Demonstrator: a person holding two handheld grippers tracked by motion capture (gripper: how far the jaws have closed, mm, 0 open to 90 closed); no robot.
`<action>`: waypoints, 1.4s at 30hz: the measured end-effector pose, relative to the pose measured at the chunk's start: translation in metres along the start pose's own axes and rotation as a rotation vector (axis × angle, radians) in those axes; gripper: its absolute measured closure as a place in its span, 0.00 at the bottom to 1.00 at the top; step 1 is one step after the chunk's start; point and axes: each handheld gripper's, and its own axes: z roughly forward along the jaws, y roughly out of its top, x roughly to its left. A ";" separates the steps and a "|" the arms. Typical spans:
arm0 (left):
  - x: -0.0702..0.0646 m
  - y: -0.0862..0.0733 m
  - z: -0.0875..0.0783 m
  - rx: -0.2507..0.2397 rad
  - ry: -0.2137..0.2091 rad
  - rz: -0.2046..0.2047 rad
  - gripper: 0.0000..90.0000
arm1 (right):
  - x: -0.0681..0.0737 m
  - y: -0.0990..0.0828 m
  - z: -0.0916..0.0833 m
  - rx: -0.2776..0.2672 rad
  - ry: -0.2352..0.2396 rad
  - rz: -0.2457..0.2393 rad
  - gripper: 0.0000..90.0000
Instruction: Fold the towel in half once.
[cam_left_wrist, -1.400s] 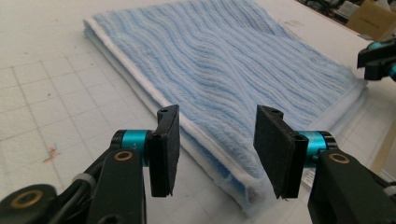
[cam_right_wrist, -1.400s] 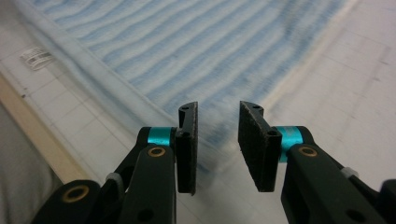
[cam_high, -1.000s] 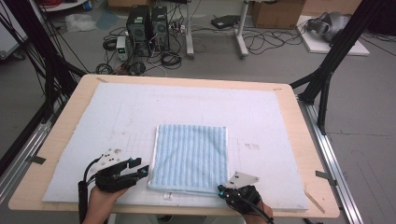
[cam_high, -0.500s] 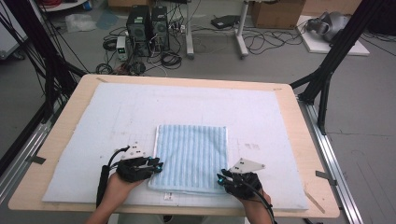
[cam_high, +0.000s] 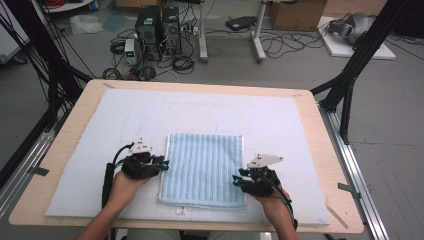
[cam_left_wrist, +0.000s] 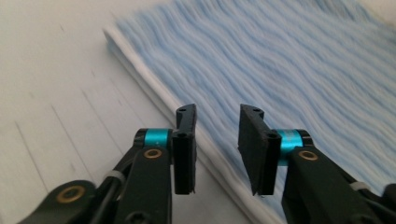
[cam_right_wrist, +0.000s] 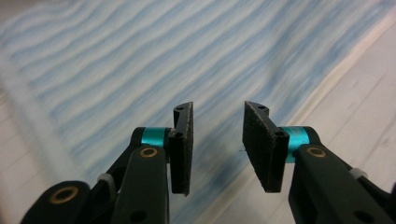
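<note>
Left gripper view: left claw (cam_left_wrist: 217, 149) part-open, just opening, empty above towel (cam_left_wrist: 289, 70).

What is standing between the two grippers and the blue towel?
Nothing visible. The towel lies flat on the white mat. The left gripper is at its left edge and the right gripper at its right edge. Both have just been opening, with no cloth between the pads.

towel (cam_high: 204, 167): light blue with thin white stripes, white edge
mat (cam_high: 280, 125): pale grey-white
table (cam_high: 327, 165): light wood
</note>
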 end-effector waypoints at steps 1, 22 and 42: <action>0.005 0.003 0.004 -0.030 -0.003 -0.002 0.73 | -0.004 0.003 0.004 -0.018 -0.015 0.002 0.71; 0.036 0.024 0.047 0.033 0.134 -0.029 0.84 | -0.046 0.018 0.041 -0.002 -0.217 0.064 0.80; 0.044 0.010 -0.009 -0.276 -0.068 -0.072 0.19 | -0.056 0.006 -0.005 -0.158 -0.221 0.057 0.14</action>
